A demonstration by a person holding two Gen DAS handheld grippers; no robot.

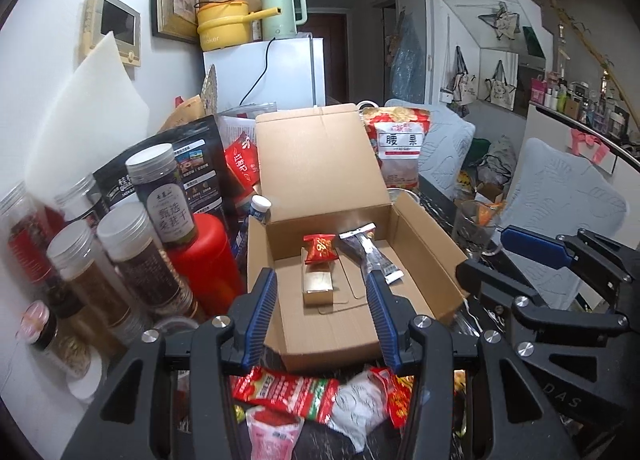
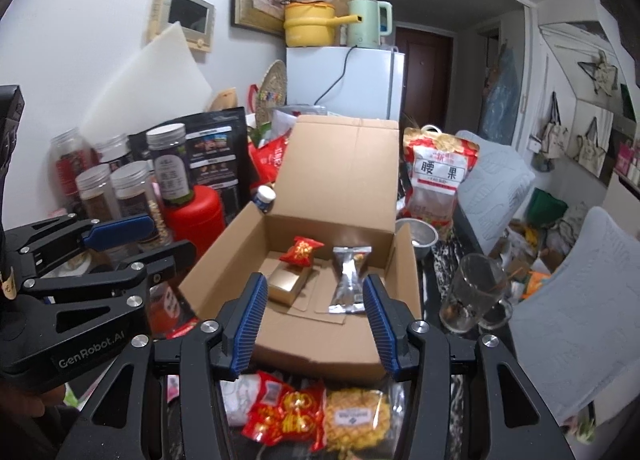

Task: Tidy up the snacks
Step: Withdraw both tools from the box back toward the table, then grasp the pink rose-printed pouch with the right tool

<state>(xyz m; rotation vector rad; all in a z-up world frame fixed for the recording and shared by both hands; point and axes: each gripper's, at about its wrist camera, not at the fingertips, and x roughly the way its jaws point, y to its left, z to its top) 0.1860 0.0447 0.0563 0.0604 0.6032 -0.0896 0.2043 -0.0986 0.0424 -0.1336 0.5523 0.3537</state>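
"GenRobot.AI" marks the left gripper; "腰果" the snack bag.

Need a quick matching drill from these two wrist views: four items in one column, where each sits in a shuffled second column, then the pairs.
Items
1. small red packet
2. silver pouch
3. green kettle
4. empty glass

Places
A. on top of the white fridge
B. on the table to the right of the cardboard box
C. on the gold box inside the cardboard box
D. flat on the cardboard box floor, right side

Pairs: 1-C, 2-D, 3-A, 4-B
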